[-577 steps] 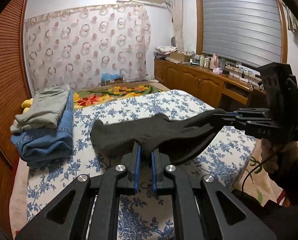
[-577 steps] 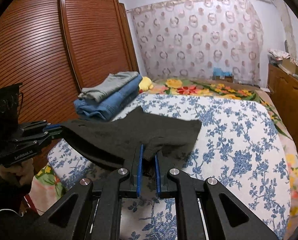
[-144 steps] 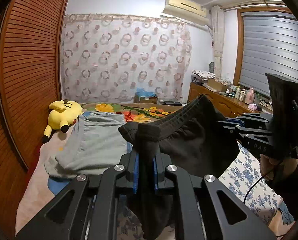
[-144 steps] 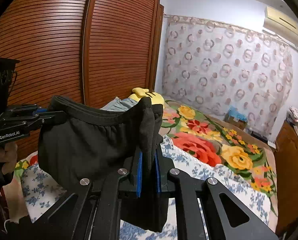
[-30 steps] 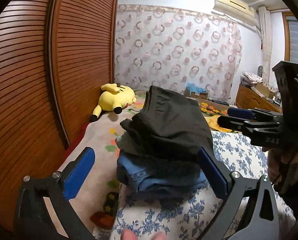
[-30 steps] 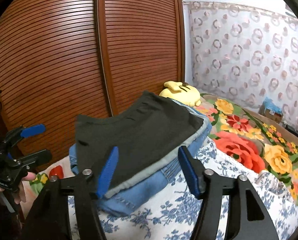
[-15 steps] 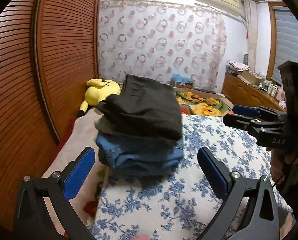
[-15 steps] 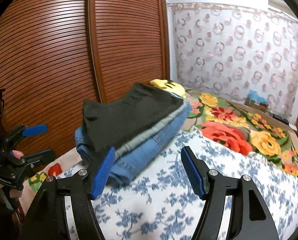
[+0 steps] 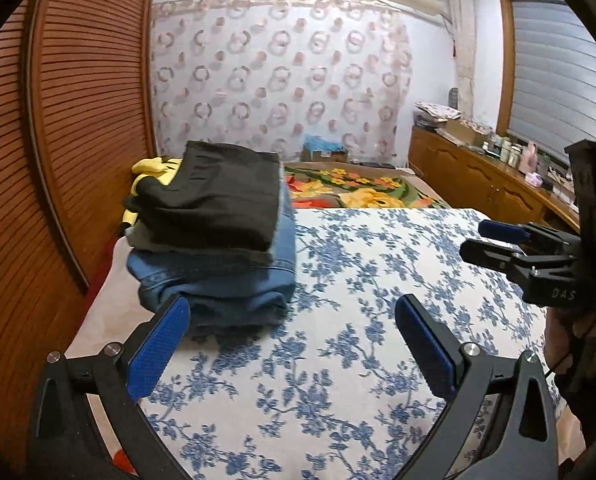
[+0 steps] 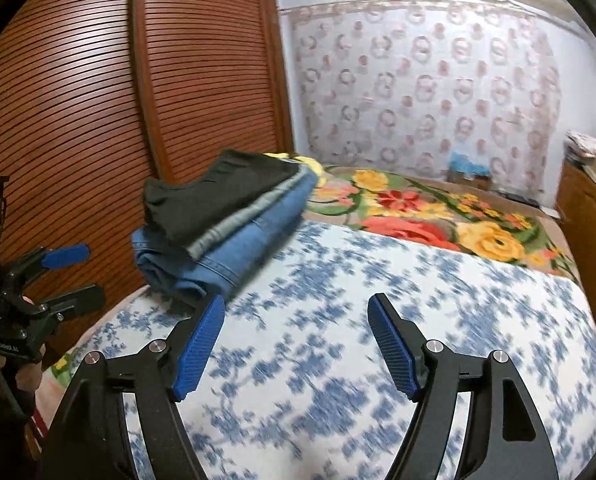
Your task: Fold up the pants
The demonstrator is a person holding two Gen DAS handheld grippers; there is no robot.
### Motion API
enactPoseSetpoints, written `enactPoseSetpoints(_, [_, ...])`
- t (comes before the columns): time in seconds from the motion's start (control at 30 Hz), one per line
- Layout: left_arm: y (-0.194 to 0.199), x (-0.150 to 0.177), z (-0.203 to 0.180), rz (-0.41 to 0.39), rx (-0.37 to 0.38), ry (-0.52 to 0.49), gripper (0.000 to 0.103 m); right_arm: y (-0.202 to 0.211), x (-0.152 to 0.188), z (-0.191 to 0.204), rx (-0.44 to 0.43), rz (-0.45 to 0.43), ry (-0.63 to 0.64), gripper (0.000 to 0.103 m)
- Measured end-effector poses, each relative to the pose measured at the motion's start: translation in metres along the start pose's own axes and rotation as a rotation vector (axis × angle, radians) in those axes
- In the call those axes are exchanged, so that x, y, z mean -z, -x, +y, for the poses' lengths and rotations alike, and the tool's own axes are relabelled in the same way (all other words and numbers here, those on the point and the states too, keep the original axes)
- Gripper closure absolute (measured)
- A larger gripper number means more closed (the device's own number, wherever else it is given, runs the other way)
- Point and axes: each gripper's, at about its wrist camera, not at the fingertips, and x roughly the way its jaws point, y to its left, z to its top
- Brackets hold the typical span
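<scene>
We see the folded black pants (image 9: 218, 204) on top of a stack, over a folded grey garment (image 9: 146, 240) and folded blue denim jeans (image 9: 218, 284), at the left edge of the blue-flowered white bedspread (image 9: 357, 320). A yellow plush toy (image 9: 150, 166) lies behind the stack, the brown slatted wardrobe door (image 9: 58, 140) to its left, a wooden sideboard (image 9: 477, 184) far right
</scene>
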Motion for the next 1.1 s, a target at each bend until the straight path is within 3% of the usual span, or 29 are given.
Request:
enactPoseSetpoints(0.63, [0.011, 0.014, -0.065, 0.029, 0.092, -0.068, 0.000, 0.092, 0.044, 0.001, 0.143, -0.057, -0.090, 0.025])
enactPoseSetpoints(1.1, [0.033, -0.017, -0.090, -0.052, 0.119, -0.071, 0.000, 0.157, 0.043, -0.001, 0.262, -0.131, -0.128, 0.024])
